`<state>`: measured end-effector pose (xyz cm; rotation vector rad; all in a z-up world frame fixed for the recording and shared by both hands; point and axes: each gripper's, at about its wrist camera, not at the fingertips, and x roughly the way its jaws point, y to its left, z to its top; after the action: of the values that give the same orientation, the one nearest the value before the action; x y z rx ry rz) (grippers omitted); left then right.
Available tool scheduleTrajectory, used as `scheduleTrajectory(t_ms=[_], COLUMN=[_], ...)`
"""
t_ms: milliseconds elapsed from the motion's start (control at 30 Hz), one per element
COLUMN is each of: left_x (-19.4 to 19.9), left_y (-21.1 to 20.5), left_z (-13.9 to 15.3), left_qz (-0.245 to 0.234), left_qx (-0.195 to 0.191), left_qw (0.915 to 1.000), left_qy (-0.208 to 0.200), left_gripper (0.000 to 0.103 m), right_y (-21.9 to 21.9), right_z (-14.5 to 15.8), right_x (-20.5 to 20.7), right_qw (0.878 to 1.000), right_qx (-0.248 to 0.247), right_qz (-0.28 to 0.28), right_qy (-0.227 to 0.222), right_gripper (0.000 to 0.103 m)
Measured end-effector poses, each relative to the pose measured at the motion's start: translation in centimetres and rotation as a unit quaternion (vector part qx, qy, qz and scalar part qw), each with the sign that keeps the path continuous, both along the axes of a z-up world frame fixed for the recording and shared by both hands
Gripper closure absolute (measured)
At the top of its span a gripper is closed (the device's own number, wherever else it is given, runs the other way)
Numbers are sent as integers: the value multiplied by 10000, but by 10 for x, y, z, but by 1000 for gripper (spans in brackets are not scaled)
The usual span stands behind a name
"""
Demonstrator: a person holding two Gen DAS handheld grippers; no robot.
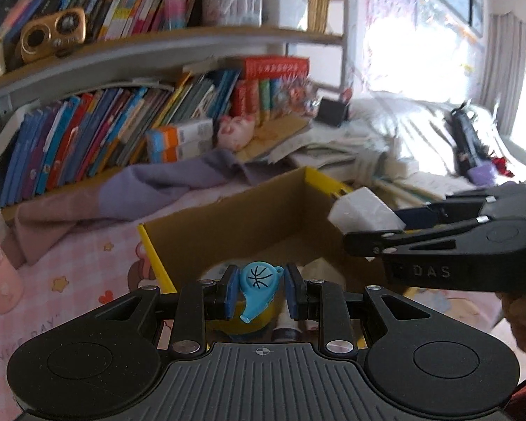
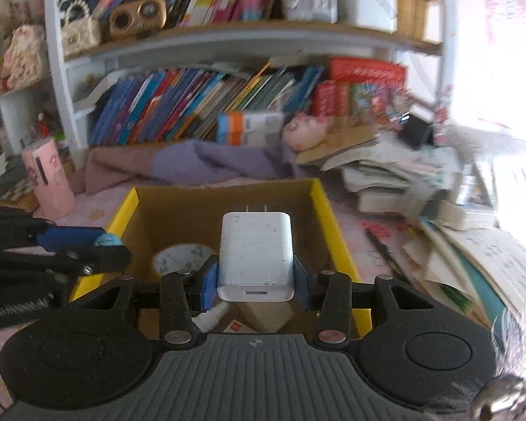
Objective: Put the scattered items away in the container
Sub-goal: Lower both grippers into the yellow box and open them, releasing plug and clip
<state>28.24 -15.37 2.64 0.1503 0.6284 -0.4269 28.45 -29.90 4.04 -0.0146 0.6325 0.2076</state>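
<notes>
My left gripper [image 1: 262, 289] is shut on a small blue whistle [image 1: 257, 286] with a basketball print, held above the near end of the cardboard box [image 1: 228, 224] with yellow flaps. My right gripper [image 2: 256, 277] is shut on a white wall charger [image 2: 255, 256], prongs pointing away, over the same box [image 2: 179, 207]. In the left wrist view the right gripper [image 1: 364, 226] comes in from the right with the charger [image 1: 363, 212] over the box's right rim. In the right wrist view the left gripper [image 2: 105, 245] enters from the left with a bit of blue whistle [image 2: 106, 239] showing.
Inside the box lie a tape roll [image 2: 180, 259], a small white bottle [image 2: 210, 317] and other bits. A pink cup [image 2: 47, 179] stands left of the box. A purple cloth [image 2: 207, 161], papers and books [image 2: 403, 175] and a pink pig toy [image 2: 307, 129] crowd the desk behind. Bookshelves rise beyond.
</notes>
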Motion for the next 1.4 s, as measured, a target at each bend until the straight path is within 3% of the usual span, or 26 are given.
scheduleTrajectory(t_ms=[167, 400, 700, 1067, 1200, 1267, 1400], left_x=[17, 26, 25, 17, 16, 14, 6], left_y=[-11, -19, -26, -34, -35, -34, -31], left_z=[-19, -37, -42, -46, -46, -45, -39], left_qz=[203, 452, 583, 537, 617, 702, 796], left_qx=[175, 442, 690, 774, 810, 797, 766], left_qw=[9993, 9969, 9949, 9951, 9945, 9942, 9939], left_qy=[246, 468, 453, 286, 241, 169, -69], left_gripper=[77, 77, 77, 76, 69, 55, 37], right_y=[-1, 7, 21, 21, 22, 22, 20], right_z=[-16, -30, -41, -49, -50, -49, -46], right_x=[44, 81, 93, 96, 96, 95, 91], right_qw=[9971, 9898, 9809, 9783, 9783, 9791, 9810], right_qx=[86, -88, -178, -176, -175, -179, -108], right_qz=[511, 1020, 1428, 1496, 1502, 1502, 1501], right_qy=[552, 991, 1306, 1423, 1419, 1358, 1223], right_gripper=[62, 62, 62, 62, 62, 58, 50])
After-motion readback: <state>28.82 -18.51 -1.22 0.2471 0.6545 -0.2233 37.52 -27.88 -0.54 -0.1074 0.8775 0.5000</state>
